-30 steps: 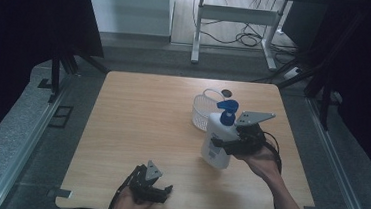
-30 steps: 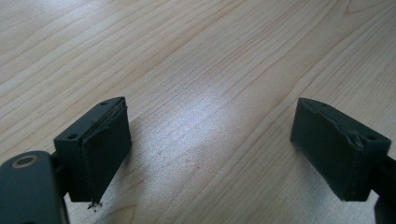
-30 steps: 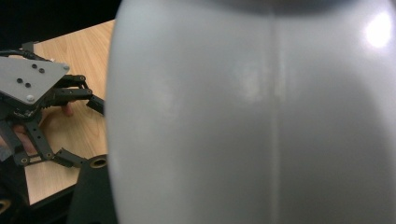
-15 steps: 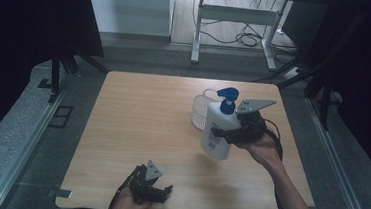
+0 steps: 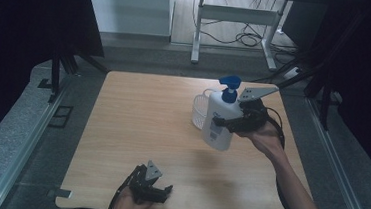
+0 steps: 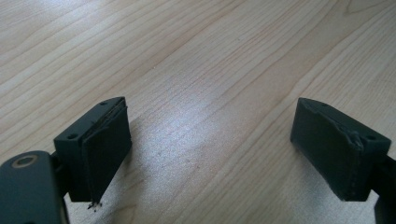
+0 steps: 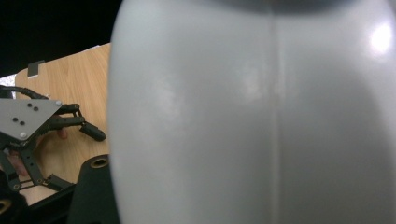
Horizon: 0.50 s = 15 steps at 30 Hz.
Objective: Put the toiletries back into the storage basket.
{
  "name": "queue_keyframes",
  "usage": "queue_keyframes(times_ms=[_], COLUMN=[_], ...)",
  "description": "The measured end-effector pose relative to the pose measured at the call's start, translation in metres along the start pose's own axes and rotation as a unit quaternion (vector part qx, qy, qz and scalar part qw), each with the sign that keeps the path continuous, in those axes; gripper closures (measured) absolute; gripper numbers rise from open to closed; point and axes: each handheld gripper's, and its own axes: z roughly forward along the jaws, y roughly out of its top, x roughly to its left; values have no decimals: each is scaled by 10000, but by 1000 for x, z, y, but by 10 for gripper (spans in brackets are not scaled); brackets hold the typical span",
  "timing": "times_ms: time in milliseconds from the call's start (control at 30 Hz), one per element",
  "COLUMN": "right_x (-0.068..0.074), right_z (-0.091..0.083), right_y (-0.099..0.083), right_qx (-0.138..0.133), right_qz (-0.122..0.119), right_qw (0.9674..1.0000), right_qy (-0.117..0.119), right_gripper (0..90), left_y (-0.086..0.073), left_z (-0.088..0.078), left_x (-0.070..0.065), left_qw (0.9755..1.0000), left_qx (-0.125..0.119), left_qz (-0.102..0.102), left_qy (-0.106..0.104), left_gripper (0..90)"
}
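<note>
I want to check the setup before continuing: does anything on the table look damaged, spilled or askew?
Nothing is spilled. The white pump bottle hangs tilted in the right hand-held gripper, beside the white basket. The left hand-held gripper has a frayed pad edge.

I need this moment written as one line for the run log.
right tool: shut on pump bottle, lifted | left tool: open, empty | basket: behind bottle
</note>
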Motion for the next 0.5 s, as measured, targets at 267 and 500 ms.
queue_keyframes(times_ms=[267,500], right_x=[-11,-21], right_z=[-1,-2], right_y=[12,24], right_qx=[-38,-31], right_qz=[-25,-58], right_qw=[10000,10000], right_qy=[39,14], right_gripper=[370,371], left_y=[0,0], left_z=[0,0], left_x=[0,0], left_qw=[10000,10000], left_qx=[-2,-1], left_qz=[3,2], left_qy=[-1,-1], left_gripper=[117,117])
